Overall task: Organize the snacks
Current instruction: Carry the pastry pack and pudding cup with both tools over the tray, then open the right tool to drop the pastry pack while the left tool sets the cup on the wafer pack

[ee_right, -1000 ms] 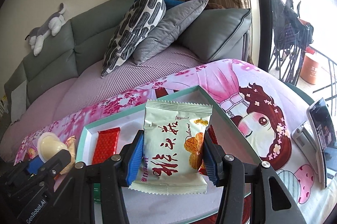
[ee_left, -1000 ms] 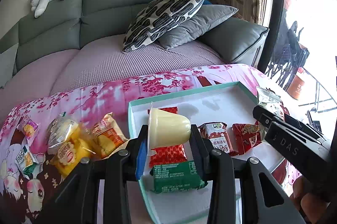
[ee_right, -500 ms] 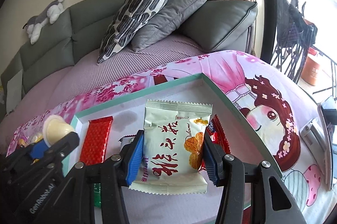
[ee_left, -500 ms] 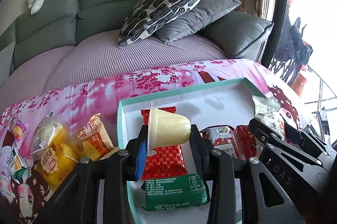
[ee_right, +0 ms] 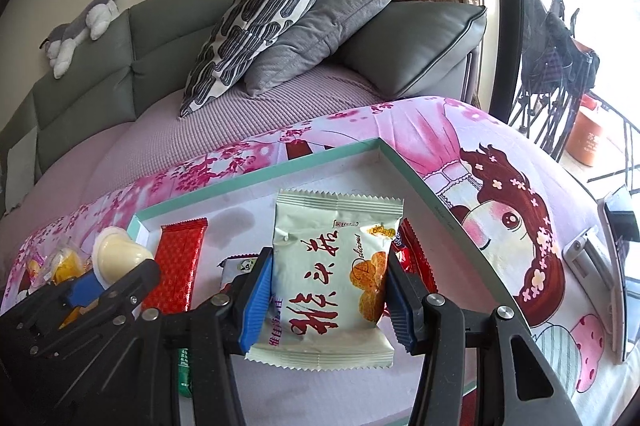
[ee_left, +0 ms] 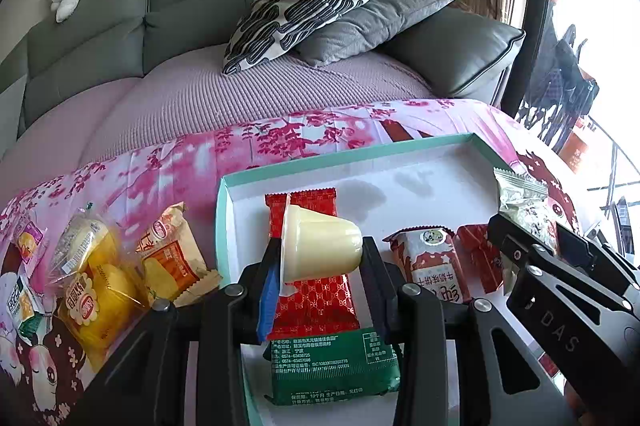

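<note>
Held above the tray (ee_left: 224, 210) for placement beside snacks already inside: pudding cup (ee_left: 320, 246) pinched in left gripper (ee_left: 320, 266), biscuit packet (ee_right: 332, 278) pinched in right gripper (ee_right: 326, 302).

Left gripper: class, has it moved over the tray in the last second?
Yes. The left gripper, holding the jelly cup, went forward and down toward the tray.

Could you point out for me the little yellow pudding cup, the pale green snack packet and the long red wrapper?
pudding cup (ee_left: 320, 246): left wrist view, its side wall.
pale green packet (ee_right: 332, 278): right wrist view, printed front.
red wrapper (ee_right: 178, 266): right wrist view, its middle.
</note>
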Demonstrator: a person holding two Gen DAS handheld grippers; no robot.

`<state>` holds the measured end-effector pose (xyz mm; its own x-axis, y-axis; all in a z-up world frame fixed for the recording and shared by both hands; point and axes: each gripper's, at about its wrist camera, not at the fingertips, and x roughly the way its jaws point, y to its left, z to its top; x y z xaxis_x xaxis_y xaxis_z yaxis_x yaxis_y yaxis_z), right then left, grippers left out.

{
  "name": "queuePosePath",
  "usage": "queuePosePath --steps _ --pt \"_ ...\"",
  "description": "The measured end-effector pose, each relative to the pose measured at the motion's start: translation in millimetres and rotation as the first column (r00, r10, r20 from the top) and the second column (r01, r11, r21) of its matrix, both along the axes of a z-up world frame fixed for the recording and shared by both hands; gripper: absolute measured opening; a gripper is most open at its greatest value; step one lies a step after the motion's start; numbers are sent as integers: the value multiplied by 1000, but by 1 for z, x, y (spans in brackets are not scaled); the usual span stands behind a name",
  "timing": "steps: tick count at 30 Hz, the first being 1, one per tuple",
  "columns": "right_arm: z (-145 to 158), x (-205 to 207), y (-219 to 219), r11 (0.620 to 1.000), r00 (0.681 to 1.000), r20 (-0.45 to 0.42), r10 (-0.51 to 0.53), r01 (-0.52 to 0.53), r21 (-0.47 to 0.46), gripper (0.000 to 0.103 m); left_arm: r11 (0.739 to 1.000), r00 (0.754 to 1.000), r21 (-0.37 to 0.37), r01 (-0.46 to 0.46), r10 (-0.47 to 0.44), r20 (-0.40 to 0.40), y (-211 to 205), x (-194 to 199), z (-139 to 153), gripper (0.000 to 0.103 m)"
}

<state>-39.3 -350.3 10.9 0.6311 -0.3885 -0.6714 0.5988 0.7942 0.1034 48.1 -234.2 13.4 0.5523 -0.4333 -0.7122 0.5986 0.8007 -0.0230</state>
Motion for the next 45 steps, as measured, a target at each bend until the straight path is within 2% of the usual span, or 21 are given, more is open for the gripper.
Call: queuePosePath --steps 27,35,45 --pt "-7 5 1 1000 999 -54 -5 3 -26 56 999 998 42 -11 14 -64 -3 8 -20 40" --pt "-9 7 1 1000 997 -74 -5 3 -30 74 999 998 51 -8 11 -66 -4 8 -20 40" --pt "-8 5 0 999 998 -66 -18 15 -45 83 996 995 58 -67 71 -72 4 13 -16 67"
